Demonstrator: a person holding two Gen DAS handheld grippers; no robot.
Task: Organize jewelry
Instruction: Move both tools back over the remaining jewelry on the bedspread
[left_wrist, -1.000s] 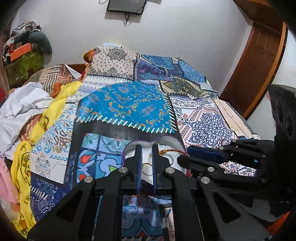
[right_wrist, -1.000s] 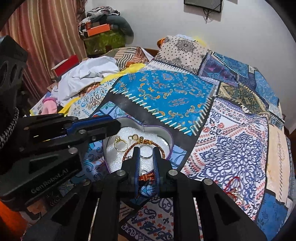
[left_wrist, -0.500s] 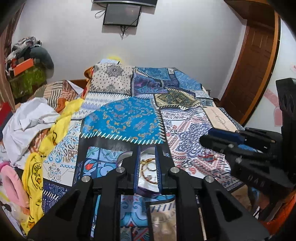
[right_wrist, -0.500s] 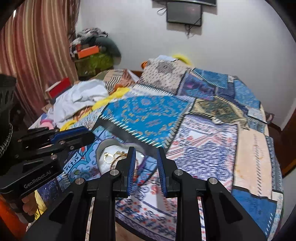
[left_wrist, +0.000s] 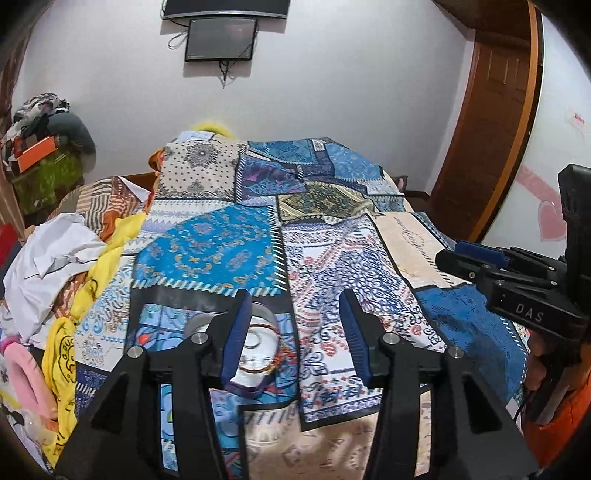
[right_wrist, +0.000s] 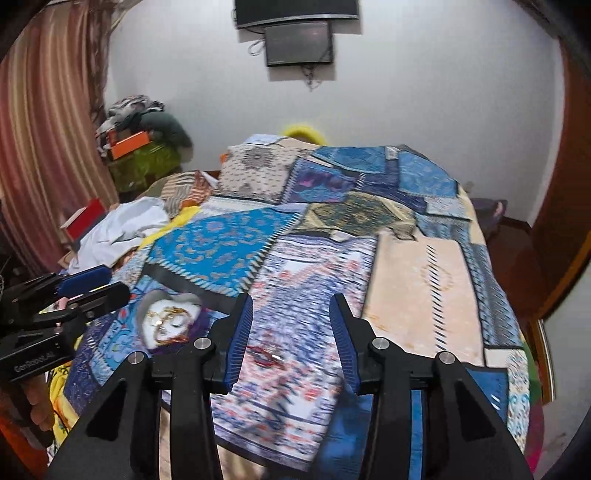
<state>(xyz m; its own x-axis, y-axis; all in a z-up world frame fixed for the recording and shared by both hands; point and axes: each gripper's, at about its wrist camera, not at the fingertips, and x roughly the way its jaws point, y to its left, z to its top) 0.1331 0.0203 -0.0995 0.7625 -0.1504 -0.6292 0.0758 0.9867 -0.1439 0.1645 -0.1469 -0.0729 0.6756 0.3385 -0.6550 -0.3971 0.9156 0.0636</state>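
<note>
Both grippers have lifted up & back off the heart-shaped purple-rimmed jewelry tray w/ white lining (left_wrist: 258, 341) since a sec ago, when each set of blue pads sat shut right at the tray.

Left gripper (left_wrist: 295, 332): jaws opening, roughly half spread, nothing betw. them, nothing held. Its left pad (left_wrist: 236, 336) overlaps the tray's left part in view; tray is below, not touched. Right gripper (right_wrist: 290, 338): jaws opening too, a bit narrower, empty. Betw. its pads in view, down on the cloth, lies a small red cord piece w/ a metal ring (right_wrist: 267, 352); blurry, can't tell exactly what type. Pads are apart from it.

Tray sits on the blue-white-beige patchwork bedspread (left_wrist: 332, 266), near the bed's near edge, left of centre. Inside: gold rings & a red-orange beaded strand (right_wrist: 170, 321), loosely piled; details too small to sort out. In right wrist view the tray is left of the gripper, just beside the other gripper's tip.

Further out: white crumpled cloth (left_wrist: 51, 254) & yellow printed fabric (left_wrist: 92, 280) along the bed's left side, pink item (left_wrist: 22, 373) at far left. Behind, a green box w/ an orange box on top & clothes heaped on it (left_wrist: 44, 166). Dark wall-mounted screen (left_wrist: 221, 38) on the white wall, wooden door (left_wrist: 491, 122) on the right, striped reddish curtain (right_wrist: 40, 147) on the left. Right wrist view is motion-blurred.
</note>
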